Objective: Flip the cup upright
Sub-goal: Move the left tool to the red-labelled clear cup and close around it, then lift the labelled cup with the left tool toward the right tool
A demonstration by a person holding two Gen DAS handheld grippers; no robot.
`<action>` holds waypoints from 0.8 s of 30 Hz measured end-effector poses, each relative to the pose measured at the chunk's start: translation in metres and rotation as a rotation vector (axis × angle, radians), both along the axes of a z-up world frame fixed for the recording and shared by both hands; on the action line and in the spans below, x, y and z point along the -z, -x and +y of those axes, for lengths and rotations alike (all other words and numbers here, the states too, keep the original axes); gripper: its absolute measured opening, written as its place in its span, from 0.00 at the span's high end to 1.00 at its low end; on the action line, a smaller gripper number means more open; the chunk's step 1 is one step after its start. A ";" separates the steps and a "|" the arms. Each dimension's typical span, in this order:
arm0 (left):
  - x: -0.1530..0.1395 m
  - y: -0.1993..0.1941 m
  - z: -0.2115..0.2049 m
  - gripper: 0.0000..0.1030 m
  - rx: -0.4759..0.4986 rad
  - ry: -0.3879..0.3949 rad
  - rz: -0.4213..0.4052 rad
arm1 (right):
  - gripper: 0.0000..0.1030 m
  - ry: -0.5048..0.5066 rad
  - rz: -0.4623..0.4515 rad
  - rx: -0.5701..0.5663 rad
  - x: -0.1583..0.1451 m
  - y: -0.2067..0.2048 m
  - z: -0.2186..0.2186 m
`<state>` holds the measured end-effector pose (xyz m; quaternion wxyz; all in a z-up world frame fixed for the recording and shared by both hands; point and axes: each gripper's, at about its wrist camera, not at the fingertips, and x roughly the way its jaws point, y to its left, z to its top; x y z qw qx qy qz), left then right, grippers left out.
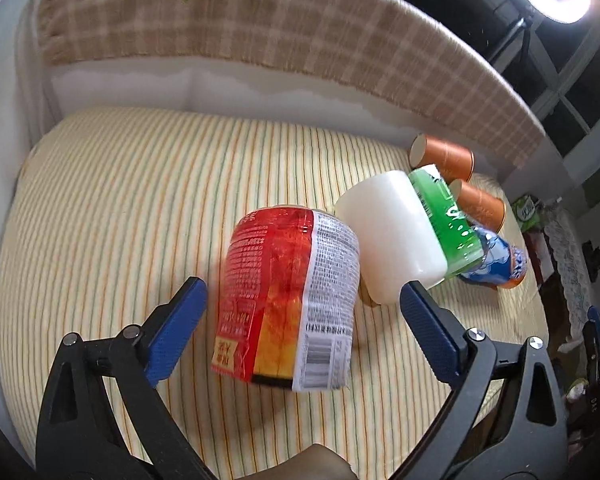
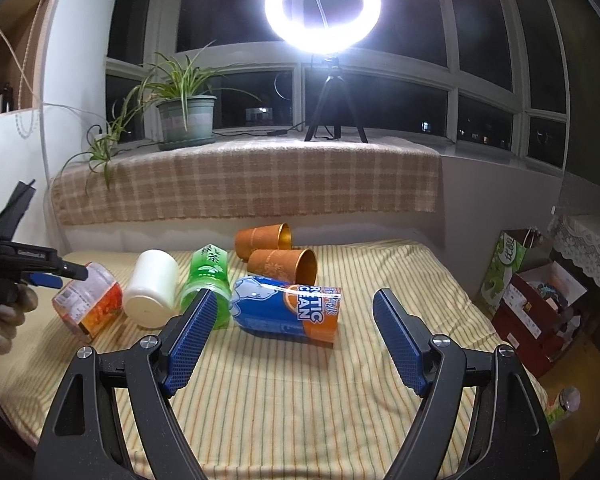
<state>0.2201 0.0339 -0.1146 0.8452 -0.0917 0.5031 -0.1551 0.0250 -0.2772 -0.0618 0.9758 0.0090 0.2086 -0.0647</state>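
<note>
Several cups lie on their sides on a striped cloth (image 2: 300, 400). A red-orange labelled cup (image 1: 288, 304) lies between the open fingers of my left gripper (image 1: 302, 304), untouched; it also shows in the right wrist view (image 2: 90, 304). Beside it lie a white cup (image 1: 392, 236) (image 2: 152, 288), a green cup (image 1: 444, 216) (image 2: 206, 280), a blue-orange cup (image 1: 496, 260) (image 2: 288, 308) and two copper cups (image 1: 444, 156) (image 2: 284, 264). My right gripper (image 2: 294, 316) is open and empty, just in front of the blue-orange cup. The left gripper's body (image 2: 16, 268) shows at the left.
A checked cloth (image 2: 244, 180) covers the ledge behind, with a potted plant (image 2: 186, 116) and a ring light on a tripod (image 2: 324, 12). Boxes and a green bag (image 2: 512, 260) stand on the floor to the right of the striped surface.
</note>
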 end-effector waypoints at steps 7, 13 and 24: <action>0.013 -0.014 -0.004 0.05 0.033 -0.036 0.049 | 0.22 -0.009 0.010 0.004 0.003 -0.004 -0.004; 0.023 -0.019 -0.004 0.16 0.042 -0.028 0.085 | 0.22 -0.017 0.016 0.018 0.004 -0.005 -0.007; 0.003 0.001 -0.004 0.17 0.073 -0.051 0.026 | 0.22 -0.013 0.013 0.020 0.004 -0.002 -0.008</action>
